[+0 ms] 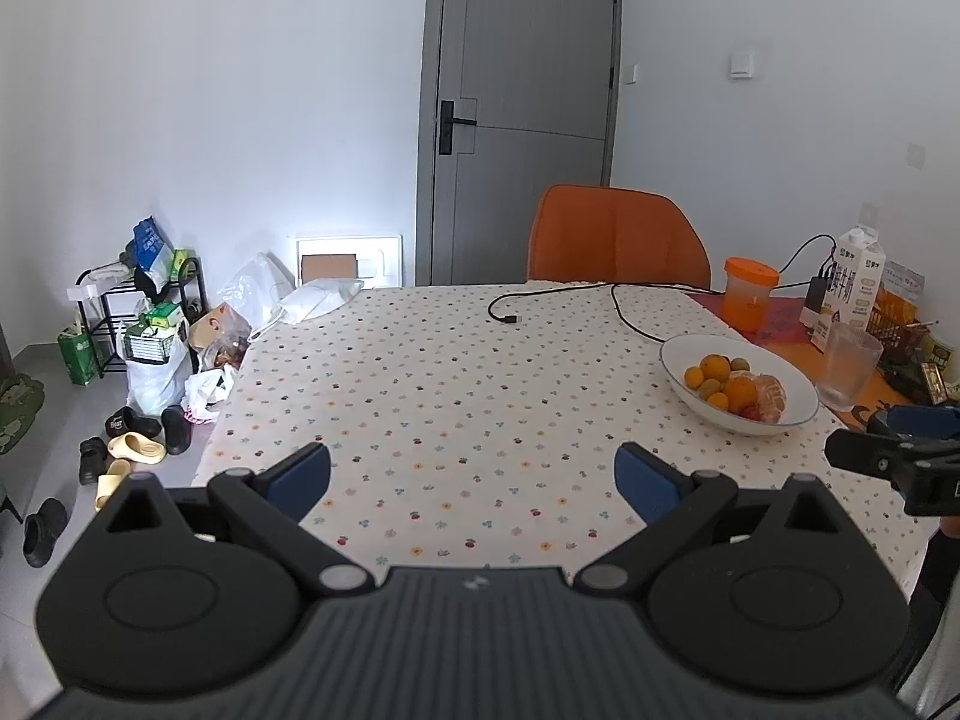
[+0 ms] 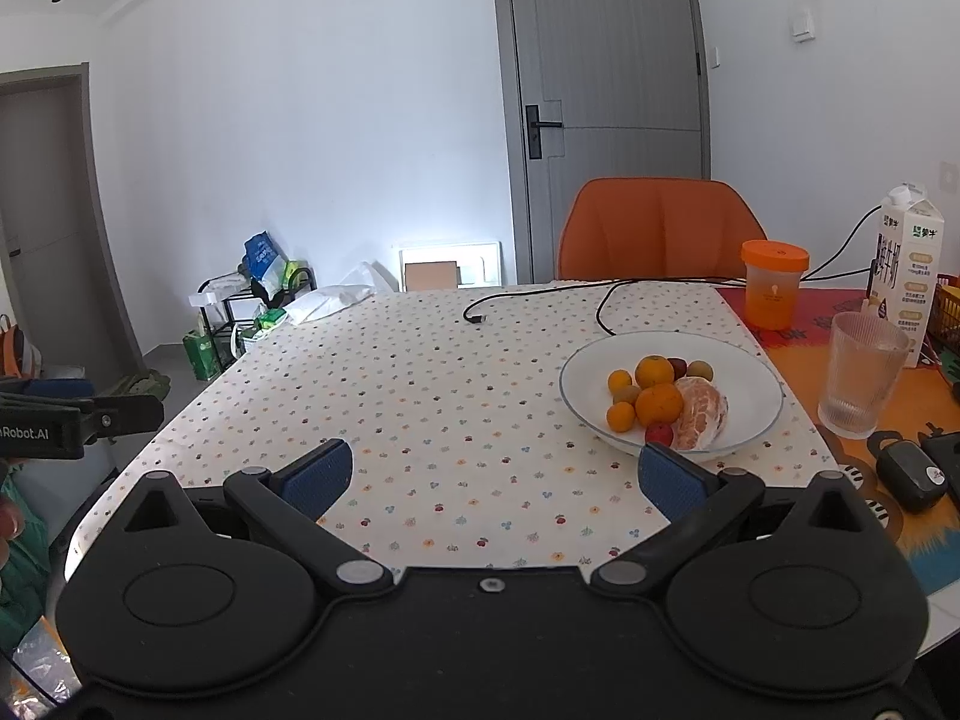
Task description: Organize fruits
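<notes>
A white bowl point(image 2: 750, 372) stands on the dotted tablecloth at the right. It holds several fruits: oranges point(image 2: 659, 403), a peeled orange point(image 2: 701, 414), small green fruits and red ones. The bowl also shows in the left wrist view point(image 1: 786, 378). My right gripper point(image 2: 495, 474) is open and empty, just in front of and left of the bowl. My left gripper point(image 1: 473, 477) is open and empty above the table's near middle, well left of the bowl. Each gripper shows at the edge of the other's view.
Beyond the bowl are a black cable point(image 2: 540, 300), an orange-lidded jar point(image 2: 773, 285), a milk carton point(image 2: 909, 264) and a ribbed glass point(image 2: 864, 381). A black key fob point(image 2: 912, 474) lies at the right. An orange chair point(image 2: 660, 228) stands behind the table.
</notes>
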A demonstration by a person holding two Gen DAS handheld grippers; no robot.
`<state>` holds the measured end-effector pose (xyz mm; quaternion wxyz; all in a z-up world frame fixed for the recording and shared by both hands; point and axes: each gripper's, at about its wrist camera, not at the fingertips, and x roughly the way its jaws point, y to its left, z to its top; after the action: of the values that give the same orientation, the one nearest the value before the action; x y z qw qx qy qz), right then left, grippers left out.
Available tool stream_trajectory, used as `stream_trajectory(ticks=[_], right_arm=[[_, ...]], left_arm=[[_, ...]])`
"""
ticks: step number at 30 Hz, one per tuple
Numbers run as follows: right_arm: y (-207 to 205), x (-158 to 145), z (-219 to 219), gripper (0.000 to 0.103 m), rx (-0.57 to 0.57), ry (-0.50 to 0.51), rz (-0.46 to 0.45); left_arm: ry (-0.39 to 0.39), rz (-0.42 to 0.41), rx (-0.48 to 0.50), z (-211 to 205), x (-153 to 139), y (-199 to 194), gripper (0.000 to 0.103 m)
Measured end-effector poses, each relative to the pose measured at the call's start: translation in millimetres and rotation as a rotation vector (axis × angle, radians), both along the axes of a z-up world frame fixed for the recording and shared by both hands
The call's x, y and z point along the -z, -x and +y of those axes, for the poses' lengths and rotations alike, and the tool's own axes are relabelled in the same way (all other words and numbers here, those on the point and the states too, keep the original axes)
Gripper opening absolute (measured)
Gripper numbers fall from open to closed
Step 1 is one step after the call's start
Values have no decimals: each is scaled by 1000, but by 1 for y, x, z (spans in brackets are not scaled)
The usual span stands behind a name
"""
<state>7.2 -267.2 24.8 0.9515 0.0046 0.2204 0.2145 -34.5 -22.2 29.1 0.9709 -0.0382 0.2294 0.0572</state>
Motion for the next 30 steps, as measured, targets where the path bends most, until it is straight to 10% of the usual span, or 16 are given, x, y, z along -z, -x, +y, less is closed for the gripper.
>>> stream_trajectory(ticks=[30], right_arm=[[-5, 5, -3, 103, 11, 1, 11]], left_arm=[[2, 3, -7, 0, 1, -1, 100]])
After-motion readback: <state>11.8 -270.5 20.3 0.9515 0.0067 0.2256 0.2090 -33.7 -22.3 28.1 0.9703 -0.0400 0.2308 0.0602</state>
